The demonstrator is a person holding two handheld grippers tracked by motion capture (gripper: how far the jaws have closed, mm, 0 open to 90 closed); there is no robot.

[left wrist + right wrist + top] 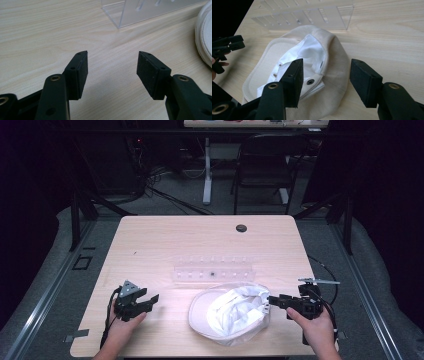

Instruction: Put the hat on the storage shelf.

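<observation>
White cap [230, 314] lies upturned on tabletop [165, 245], near front edge, right of centre; white lining exposed. Clear acrylic rack [213, 270] just behind cap. Right gripper [270, 302] at cap's right rim, fingers [293, 80] apart, straddling cap's back edge, not clamped. Left gripper [152, 299] well left of cap, low over bare wood, fingers [80, 72] apart, empty.

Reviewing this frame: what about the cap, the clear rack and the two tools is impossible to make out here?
- Cap: in the high view, too small to tell the lining's details; in the right gripper view, its near edge hides behind the right tool.
- Clear rack: in the high view, the dark speck in it is too small to identify; in the left gripper view, cut off by the top edge.
- Left tool: open over bare table.
</observation>
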